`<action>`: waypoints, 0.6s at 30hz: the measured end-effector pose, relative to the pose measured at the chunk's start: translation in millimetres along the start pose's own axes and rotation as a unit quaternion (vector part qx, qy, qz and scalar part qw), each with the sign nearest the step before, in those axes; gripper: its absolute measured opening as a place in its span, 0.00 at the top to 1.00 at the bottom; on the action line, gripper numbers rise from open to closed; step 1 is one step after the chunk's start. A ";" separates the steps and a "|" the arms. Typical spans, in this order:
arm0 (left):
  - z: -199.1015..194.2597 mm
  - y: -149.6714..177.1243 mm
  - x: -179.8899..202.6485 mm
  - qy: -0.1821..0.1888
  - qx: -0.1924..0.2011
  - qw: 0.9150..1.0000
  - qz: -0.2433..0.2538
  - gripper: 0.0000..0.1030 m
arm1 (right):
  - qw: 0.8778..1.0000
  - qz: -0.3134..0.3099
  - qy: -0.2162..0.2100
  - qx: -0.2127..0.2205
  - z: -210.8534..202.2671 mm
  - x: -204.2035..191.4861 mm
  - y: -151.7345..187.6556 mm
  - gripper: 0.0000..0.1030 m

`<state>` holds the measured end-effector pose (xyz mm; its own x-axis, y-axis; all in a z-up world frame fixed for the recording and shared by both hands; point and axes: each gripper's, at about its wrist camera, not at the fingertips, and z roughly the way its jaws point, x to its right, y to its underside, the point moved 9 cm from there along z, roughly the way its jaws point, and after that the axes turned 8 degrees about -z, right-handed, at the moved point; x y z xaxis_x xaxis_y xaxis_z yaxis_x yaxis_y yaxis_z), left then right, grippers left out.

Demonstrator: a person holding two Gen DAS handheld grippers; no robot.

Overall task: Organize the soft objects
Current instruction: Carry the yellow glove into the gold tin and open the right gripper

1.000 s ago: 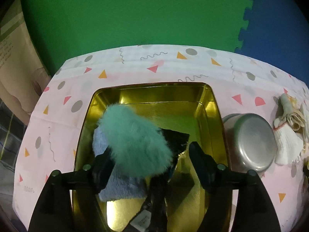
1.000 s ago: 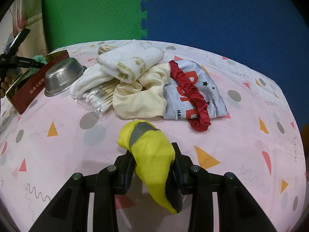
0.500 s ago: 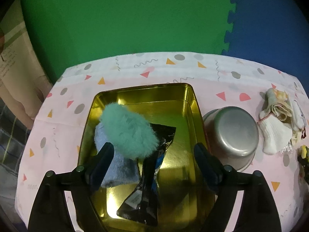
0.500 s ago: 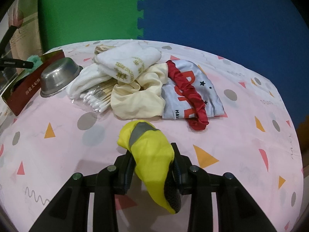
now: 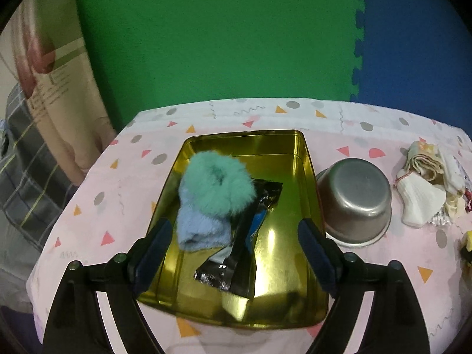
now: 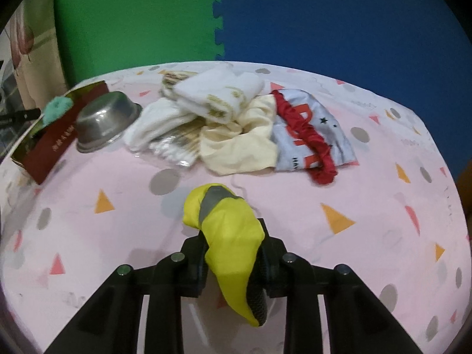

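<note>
Two tongs: one pair per hand, each seen from its own wrist camera.
Left tongs (image 5: pixel 234 243): spread wide with nothing between the pads, hanging over the near half of the gold rectangular metal tin (image 5: pixel 306 177).
Right tongs (image 6: pixel 233 261): jaws closing, pinching the yellow fabric pouch with a grey band (image 6: pixel 227 230), whose top pokes out ahead of the fingers.
Tin contents: a fluffy teal fur scrunchie (image 5: pixel 216 184) lies on a pale blue fuzzy cloth (image 5: pixel 202 230) toward the tin's left wall; a black foil packet (image 5: pixel 242 244) lies diagonally beside them. The right half of the tin floor is bare.
Tin edges: the right wall is just beside an upturned steel bowl (image 5: pixel 355 203); the left wall has open patterned pink tablecloth (image 5: pixel 118 200) beside it, up to the table's left edge.
Pile: a white folded towel (image 6: pixel 219 94), a cream cloth (image 6: pixel 239 144), a grey printed garment (image 6: pixel 312 129) and a red ruched band (image 6: pixel 306 138) are heaped together at the far middle of the table.
Open room: the cloth between the pouch and the pile is clear, as is the right side of the table.
Backdrop: green and blue foam mats (image 6: pixel 218 14) stand behind the far table edge.
</note>
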<state>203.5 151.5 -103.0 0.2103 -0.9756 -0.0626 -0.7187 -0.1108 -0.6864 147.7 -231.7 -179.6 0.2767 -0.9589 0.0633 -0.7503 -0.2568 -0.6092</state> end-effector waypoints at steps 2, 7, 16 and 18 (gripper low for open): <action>-4.9 3.9 -5.3 -0.006 0.004 1.000 -0.007 0.17 | 1.000 -0.002 -0.007 0.000 -2.4 -7.1 -1.4 0.74; -12.4 10.7 -21.5 -0.028 0.016 0.999 -0.017 0.16 | 0.999 -0.035 -0.033 0.010 -15.6 -41.7 -15.8 0.74; -15.1 20.5 -77.3 -0.062 0.007 0.995 -0.075 0.16 | 0.987 -0.118 -0.110 0.011 -19.8 -137.8 -40.8 0.74; -15.4 22.6 -87.5 -0.068 0.002 0.994 -0.081 0.16 | 0.983 -0.133 -0.127 0.016 -20.9 -160.4 -49.6 0.74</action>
<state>158.6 231.5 -101.8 0.4115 -0.9101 -0.0475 -0.6649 -0.2642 -0.6986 128.0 -67.7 -143.1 0.6044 -0.7963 0.0263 -0.6130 -0.4858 -0.6230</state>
